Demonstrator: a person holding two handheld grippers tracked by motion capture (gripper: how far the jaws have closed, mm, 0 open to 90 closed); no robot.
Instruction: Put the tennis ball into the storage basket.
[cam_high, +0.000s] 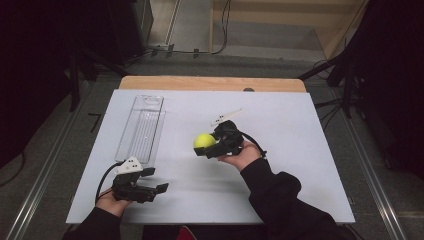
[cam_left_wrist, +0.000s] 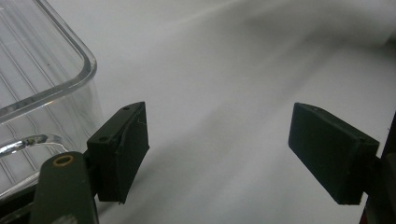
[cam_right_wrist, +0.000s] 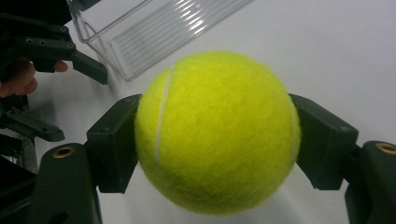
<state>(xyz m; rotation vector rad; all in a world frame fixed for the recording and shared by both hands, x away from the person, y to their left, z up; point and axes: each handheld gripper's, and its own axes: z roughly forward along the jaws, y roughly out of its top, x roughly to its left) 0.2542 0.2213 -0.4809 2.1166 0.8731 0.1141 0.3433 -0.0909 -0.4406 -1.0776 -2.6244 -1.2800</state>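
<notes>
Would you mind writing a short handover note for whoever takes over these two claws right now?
Right claw: shut on the tennis ball, held above the white table, pads pressing both sides in the right gripper view.
Left claw: open, holding nothing, low over the table near the close end of the clear plastic tray.
Tray: nothing in it as far as can be seen, at the left of the table.
Done: ball picked up.
Left: probably carry the ball to the tray and release it there; the left claw could steady the tray.
</notes>
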